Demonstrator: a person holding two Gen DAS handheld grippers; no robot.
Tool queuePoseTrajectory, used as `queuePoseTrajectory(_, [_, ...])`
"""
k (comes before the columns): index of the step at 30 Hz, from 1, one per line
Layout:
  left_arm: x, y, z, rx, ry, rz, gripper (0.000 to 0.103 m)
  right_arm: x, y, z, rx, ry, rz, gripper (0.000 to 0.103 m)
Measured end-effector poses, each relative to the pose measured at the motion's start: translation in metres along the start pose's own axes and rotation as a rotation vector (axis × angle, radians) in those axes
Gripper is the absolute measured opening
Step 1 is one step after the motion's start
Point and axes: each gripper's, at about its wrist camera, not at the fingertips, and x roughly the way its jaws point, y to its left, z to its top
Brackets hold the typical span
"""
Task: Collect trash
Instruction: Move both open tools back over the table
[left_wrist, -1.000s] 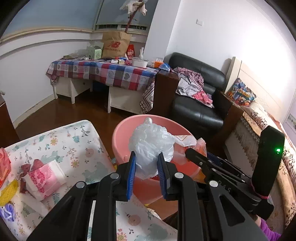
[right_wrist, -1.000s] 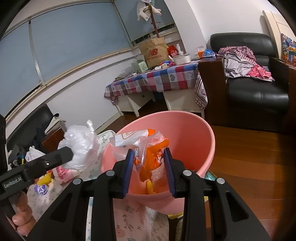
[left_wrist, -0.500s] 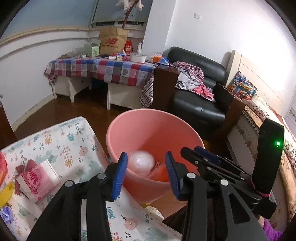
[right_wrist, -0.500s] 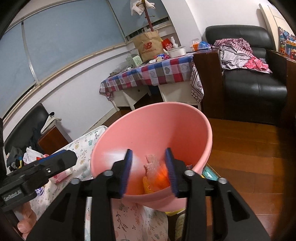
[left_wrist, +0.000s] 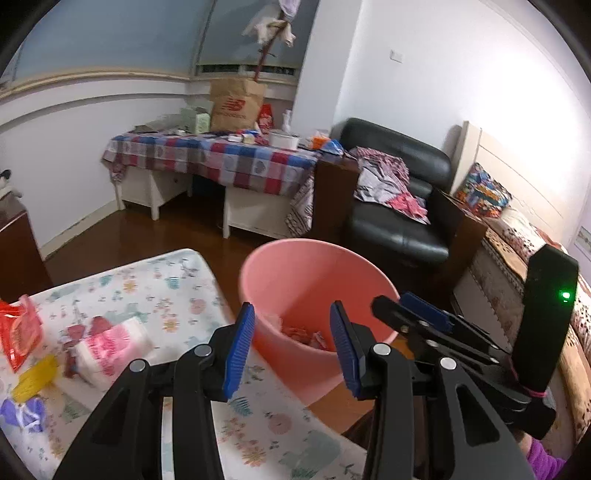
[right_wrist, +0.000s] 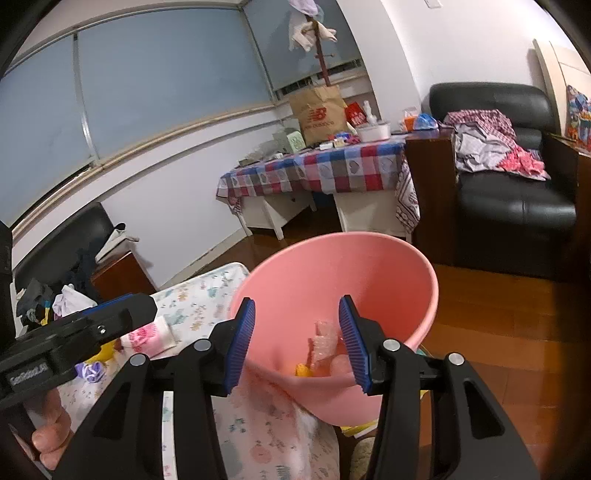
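Pink bin (left_wrist: 317, 280) beyond empty parted jaws

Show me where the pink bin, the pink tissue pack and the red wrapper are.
pink bin (left_wrist: 258, 258), left wrist view, on its far rim.
pink tissue pack (left_wrist: 110, 345), left wrist view, on its middle.
red wrapper (left_wrist: 18, 338), left wrist view, on its middle.

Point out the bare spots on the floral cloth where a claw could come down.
Bare: the floral cloth between the pink bucket and the pink-and-white packet, and the near strip below the left claw. Crowded: the left edge, with the red wrapper, yellow wrapper and purple wrapper.
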Motion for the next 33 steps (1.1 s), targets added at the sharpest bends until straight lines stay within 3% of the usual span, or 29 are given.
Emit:
queuePoseTrajectory(15, [-0.066, 0.054, -0.015, -0.060, -0.040, 0.145, 0.042, -0.025, 0.083, -0.012, -0.155, 0.029, 0.086, 0.048])
queuePoseTrajectory(19, [-0.087, 0.067, -0.024, -0.083, -0.045, 0.168, 0.042, -0.030, 0.102, -0.012, -0.144, 0.043, 0.134, 0.048])
queuePoseTrajectory(23, [-0.108, 0.079, -0.032, -0.100, -0.051, 0.191, 0.046, -0.036, 0.122, -0.013, -0.186, 0.040, 0.143, 0.048])
queuePoseTrajectory(33, [-0.154, 0.101, -0.052, -0.123, -0.104, 0.250, 0.046, -0.052, 0.150, -0.024, -0.195, 0.037, 0.182, 0.048])
